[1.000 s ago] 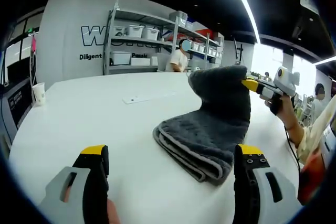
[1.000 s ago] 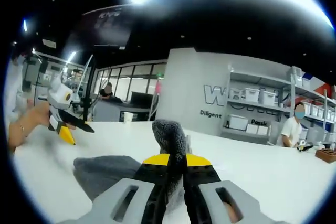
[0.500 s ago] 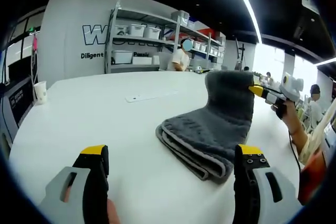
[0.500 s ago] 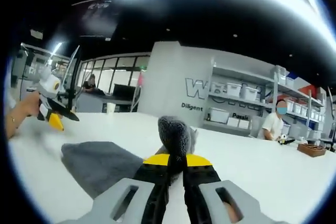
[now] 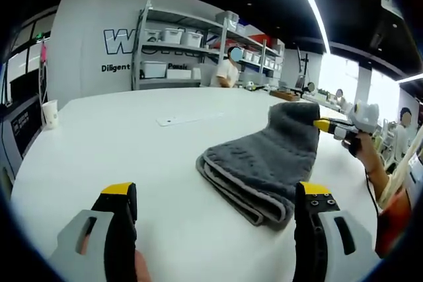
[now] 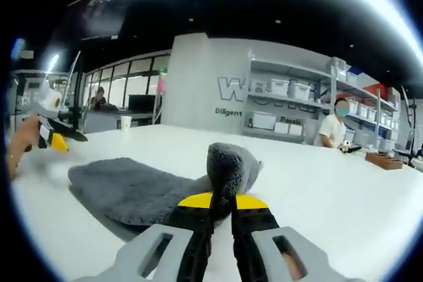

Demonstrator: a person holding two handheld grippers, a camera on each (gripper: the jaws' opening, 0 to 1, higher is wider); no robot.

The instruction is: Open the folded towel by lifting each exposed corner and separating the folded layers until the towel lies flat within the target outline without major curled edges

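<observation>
— Item?
— Towel [image 5: 264, 163], dark grey terry, paler stitched hem; still folded, layered edges stacked at its near end.
— Position?
— Lying on the white table [image 5: 99, 143], one far corner [image 6: 228, 166] raised off the surface and bunched.
</observation>
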